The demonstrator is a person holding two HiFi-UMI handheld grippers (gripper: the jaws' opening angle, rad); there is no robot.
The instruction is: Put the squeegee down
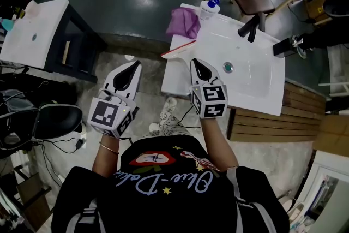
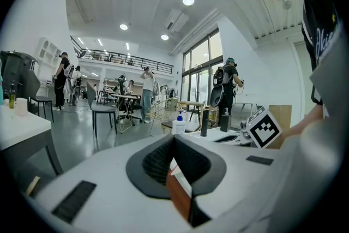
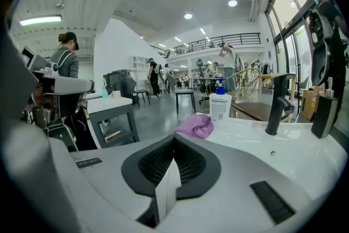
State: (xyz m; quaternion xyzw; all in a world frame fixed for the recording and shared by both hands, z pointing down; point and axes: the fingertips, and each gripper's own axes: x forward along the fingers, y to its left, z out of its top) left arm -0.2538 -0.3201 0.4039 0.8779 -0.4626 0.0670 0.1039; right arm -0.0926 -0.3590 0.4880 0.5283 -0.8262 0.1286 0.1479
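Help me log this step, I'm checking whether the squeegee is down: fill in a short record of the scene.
squeegee: lies on the left edge of the sink, touched by neither gripper
left gripper: jaws together, empty, beside the sink
right gripper: jaws together, empty, over the sink's near left corner
purple cloth: far left corner, next to the pump bottle
faucet: black, at the far rim

Glossy white sink; soft purple cloth; matt black faucet; wooden planks.
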